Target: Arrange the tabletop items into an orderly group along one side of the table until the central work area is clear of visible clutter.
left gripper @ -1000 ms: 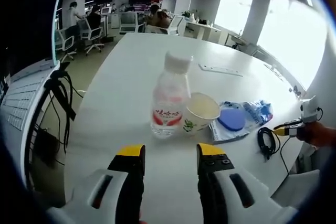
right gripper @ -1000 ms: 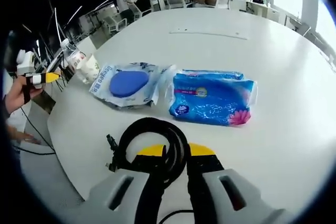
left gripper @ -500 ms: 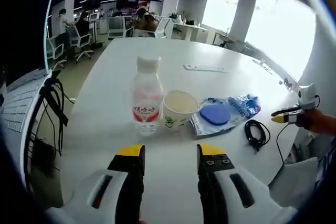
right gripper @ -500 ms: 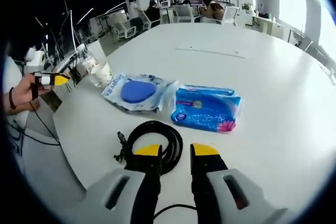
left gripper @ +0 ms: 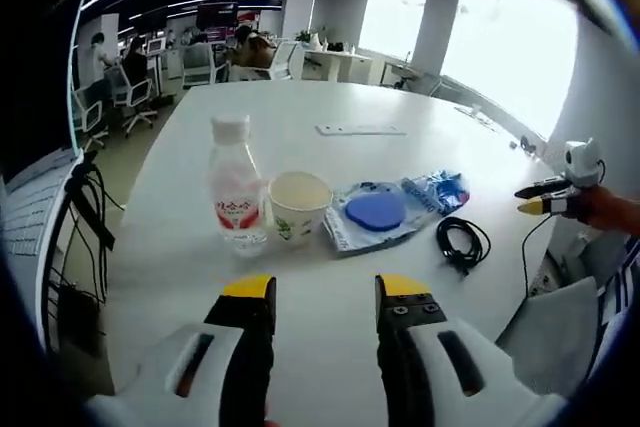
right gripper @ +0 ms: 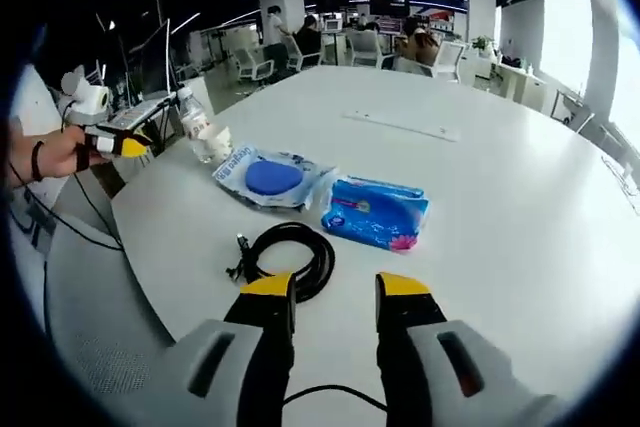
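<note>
On the white table (left gripper: 330, 292) stand a clear water bottle (left gripper: 235, 199) with a red label and a paper cup (left gripper: 298, 205) touching its right side. Right of them lie a clear packet with a blue disc (left gripper: 372, 213), a blue tissue pack (left gripper: 437, 189) and a coiled black cable (left gripper: 461, 243). My left gripper (left gripper: 312, 289) is open, held back from the bottle and cup. My right gripper (right gripper: 330, 287) is open just short of the black cable (right gripper: 285, 253); beyond it lie the tissue pack (right gripper: 375, 213), the disc packet (right gripper: 270, 177), the cup (right gripper: 213, 143) and the bottle (right gripper: 192, 118).
A long white strip (right gripper: 400, 126) lies farther along the table (right gripper: 520, 207). Office chairs, desks and seated people fill the room behind. Dangling cables (left gripper: 90, 212) hang off a desk at the left. The other gripper (left gripper: 550, 194) with a hand shows at the right, and the other gripper (right gripper: 110, 143) at the left.
Both grippers have drawn back from the items, which now look smaller and farther away. The items themselves have not moved.
</note>
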`<state>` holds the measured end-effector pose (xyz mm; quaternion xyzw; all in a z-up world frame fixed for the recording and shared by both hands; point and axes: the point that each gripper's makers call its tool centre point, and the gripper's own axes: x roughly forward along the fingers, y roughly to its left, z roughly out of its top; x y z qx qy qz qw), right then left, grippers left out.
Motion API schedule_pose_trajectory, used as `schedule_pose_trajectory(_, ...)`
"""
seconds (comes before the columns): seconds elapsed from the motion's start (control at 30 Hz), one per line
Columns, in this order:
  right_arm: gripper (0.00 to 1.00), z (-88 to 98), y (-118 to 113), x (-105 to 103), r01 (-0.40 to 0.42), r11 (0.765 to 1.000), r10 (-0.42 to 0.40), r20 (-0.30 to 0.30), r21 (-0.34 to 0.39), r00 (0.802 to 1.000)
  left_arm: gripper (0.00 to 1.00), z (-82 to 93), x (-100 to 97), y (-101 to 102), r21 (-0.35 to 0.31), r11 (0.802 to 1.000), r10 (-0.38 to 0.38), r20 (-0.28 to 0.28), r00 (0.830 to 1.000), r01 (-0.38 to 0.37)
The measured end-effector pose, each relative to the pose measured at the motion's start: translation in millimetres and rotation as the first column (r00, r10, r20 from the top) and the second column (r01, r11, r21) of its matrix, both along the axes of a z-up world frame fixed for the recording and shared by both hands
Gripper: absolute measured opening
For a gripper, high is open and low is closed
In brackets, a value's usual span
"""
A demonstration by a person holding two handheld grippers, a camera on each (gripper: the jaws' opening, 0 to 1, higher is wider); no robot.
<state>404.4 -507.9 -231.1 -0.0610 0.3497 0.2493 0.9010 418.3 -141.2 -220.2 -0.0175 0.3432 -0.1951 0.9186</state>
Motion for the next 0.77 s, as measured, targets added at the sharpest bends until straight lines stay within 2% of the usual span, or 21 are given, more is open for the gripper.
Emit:
schedule_pose_trajectory(0.43,0.34,-1.9,6.9,-24.8,-0.028,1.000,0.028,-0.002,0.012,1.000,0.39,-3.4,-23.1,-10.4,0.000,1.000,-0.029,0.003,1.000,0.029)
schedule_pose_trajectory(0.77,0.34,-4.9,13.0,-33.4,-0.029,0.999,0.029,-0.012,0.028,1.000,0.40,-3.6,-25.7,-14.4,-0.004,0.999,-0.043,0.007,0.999,0.043)
